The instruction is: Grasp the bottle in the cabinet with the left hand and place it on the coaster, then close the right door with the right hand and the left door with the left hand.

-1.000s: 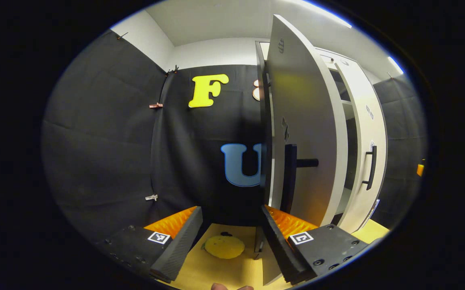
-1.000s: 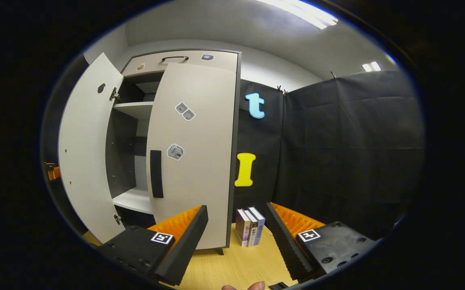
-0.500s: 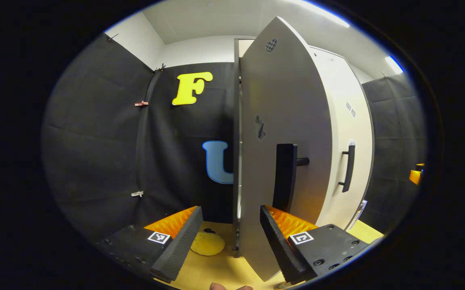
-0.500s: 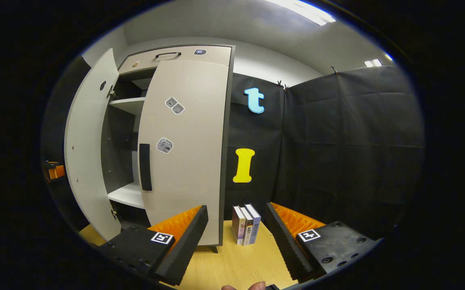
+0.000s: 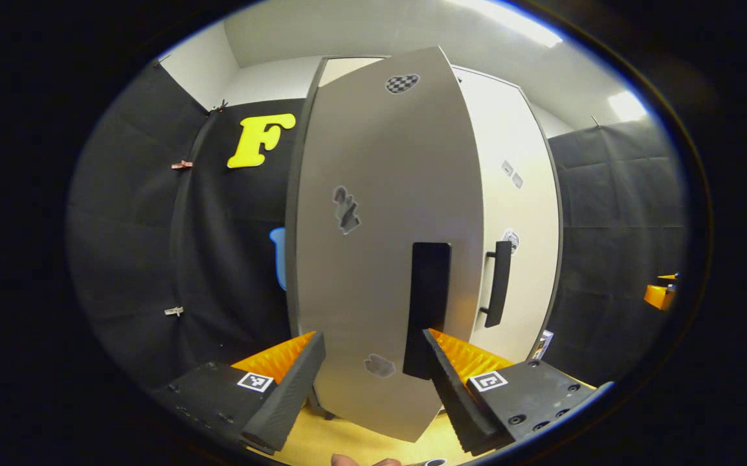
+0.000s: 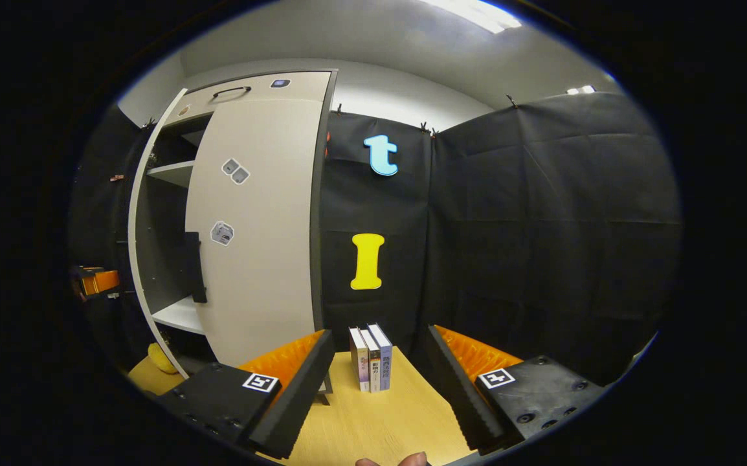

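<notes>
Left gripper spread wide at the bottom of the left gripper view, nothing between its fingers, close up against the outer face of the left door, whose black handle rises just above the right finger. Whether a finger actually touches the panel: cannot tell. Beyond it, at centre right, the right door lying flat with its own handle. Right gripper likewise spread and empty at the bottom of the right gripper view, over the wooden tabletop, with three upright books just past it. At left, the right door looks closed, the left door's edge still ajar over the shelves. Bottle hidden; a yellow object at lower left possibly the coaster. Judged: only the final closing push left.
</notes>
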Tool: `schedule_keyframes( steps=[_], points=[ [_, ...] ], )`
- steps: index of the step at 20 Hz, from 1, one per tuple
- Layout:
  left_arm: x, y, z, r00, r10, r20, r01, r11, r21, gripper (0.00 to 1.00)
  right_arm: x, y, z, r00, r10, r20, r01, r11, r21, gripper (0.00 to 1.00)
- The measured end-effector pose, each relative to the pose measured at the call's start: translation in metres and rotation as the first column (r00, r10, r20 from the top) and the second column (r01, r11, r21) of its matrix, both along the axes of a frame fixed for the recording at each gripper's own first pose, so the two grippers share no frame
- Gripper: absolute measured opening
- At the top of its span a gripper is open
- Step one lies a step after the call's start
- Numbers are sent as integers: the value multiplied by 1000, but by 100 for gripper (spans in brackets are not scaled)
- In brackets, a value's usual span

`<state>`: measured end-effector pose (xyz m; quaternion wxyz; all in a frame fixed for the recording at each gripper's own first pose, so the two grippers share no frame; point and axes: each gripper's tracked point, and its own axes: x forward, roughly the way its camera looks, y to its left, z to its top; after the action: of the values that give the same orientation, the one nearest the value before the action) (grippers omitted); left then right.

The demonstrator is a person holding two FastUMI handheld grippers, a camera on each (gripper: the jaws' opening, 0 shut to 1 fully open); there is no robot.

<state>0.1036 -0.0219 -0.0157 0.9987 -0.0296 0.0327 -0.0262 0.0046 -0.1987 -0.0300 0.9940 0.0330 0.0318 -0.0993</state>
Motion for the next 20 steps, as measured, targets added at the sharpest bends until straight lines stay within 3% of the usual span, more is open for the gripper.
schedule_keyframes(
  steps=[20],
  points=[
    [78,-48,2,1000,29,-10,-28,999,19,93,-8,3,-7,996,92,-7,-92,995,-46,96]
  ],
)
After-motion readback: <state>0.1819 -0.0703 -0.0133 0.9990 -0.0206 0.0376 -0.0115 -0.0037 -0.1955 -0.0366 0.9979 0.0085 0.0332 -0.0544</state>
